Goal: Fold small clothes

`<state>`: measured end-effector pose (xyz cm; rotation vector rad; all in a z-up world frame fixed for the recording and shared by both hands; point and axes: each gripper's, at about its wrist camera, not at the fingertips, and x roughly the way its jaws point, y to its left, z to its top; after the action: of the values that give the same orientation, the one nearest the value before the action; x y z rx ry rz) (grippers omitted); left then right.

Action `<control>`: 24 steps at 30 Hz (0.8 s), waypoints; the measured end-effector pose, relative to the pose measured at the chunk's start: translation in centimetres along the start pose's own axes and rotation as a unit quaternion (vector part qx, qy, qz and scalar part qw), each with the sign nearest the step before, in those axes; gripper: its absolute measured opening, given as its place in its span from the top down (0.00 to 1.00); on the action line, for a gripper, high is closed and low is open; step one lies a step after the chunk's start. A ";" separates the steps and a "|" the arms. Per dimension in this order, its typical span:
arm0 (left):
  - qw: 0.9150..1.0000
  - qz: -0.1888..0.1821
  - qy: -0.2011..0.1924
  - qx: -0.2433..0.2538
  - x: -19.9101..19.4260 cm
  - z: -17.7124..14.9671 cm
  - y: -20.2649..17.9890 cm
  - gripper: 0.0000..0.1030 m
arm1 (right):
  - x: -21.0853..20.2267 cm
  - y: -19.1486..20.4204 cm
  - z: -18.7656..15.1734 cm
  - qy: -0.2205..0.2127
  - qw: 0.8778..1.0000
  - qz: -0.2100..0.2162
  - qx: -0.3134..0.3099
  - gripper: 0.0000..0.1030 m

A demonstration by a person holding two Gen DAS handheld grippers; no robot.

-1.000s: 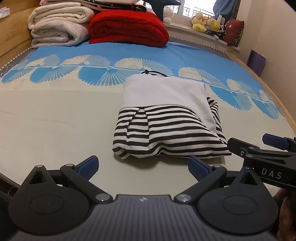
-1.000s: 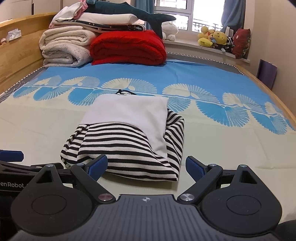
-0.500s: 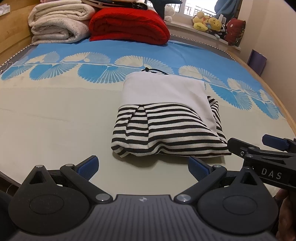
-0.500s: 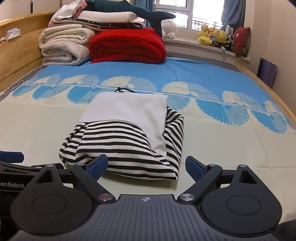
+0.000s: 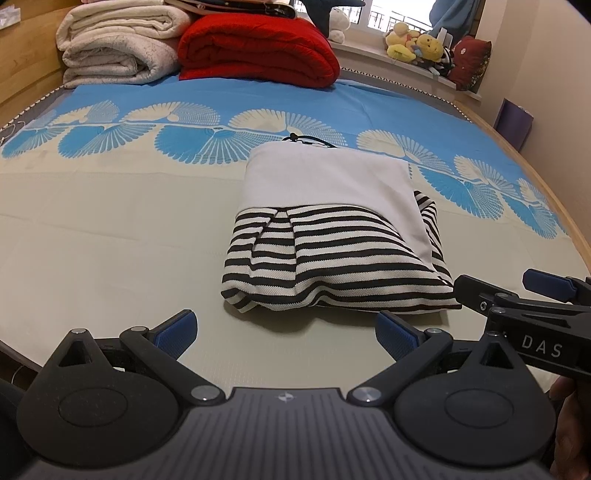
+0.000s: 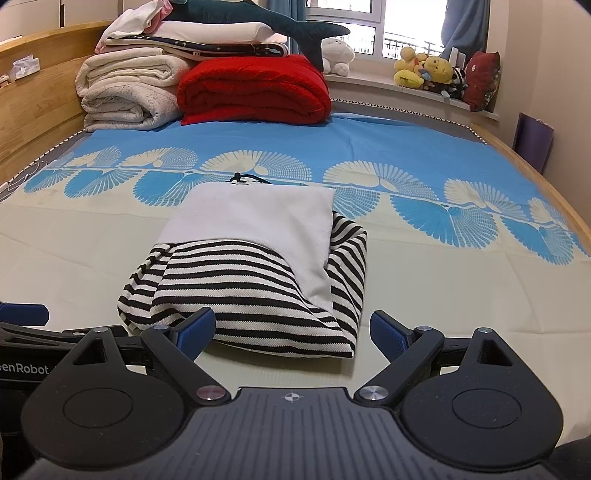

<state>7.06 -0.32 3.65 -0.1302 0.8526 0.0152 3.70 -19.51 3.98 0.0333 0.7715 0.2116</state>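
White lettering "DAS" on the side of the right gripper (image 5: 491,295), read from the left wrist view; "enRobot", cut off at the frame edge, on the left gripper's (image 6: 22,314) body in the right wrist view. No other legible writing.

Far end of bed (image 5: 92,240): rolled cream blankets (image 6: 129,96), folded red blanket (image 6: 255,90) to their right, folded linens (image 6: 192,37) and a dark shark plush (image 6: 280,26) stacked on top. Stuffed toys (image 6: 424,72) along the window sill, far right. Purple bag (image 6: 535,142) against the right wall. Bedspread blue with cream fan pattern far, plain beige near.

Folded striped garment (image 5: 332,258) on the beige area, mid-bed, just ahead of both grippers. Black-and-white stripes on the near half, plain white panel folded over the far half, black cord (image 5: 306,140) poking out at the far edge. Right side bulging, near edge slightly lifted.

Left gripper spread wide, empty, blue pads above the sheet. Right gripper likewise released, its left finger (image 6: 195,328) overlapping the garment's near left corner in view; contact unclear.
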 end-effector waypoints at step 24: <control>1.000 -0.001 0.004 -0.005 0.2 -0.3 -0.1 0.00 | 0.1 0.1 0.0 0.001 1.000 0.000 0.000 0.12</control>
<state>6.99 -0.46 3.35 -0.1406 0.8604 0.0170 3.76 -19.37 3.90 0.0338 0.7736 0.2122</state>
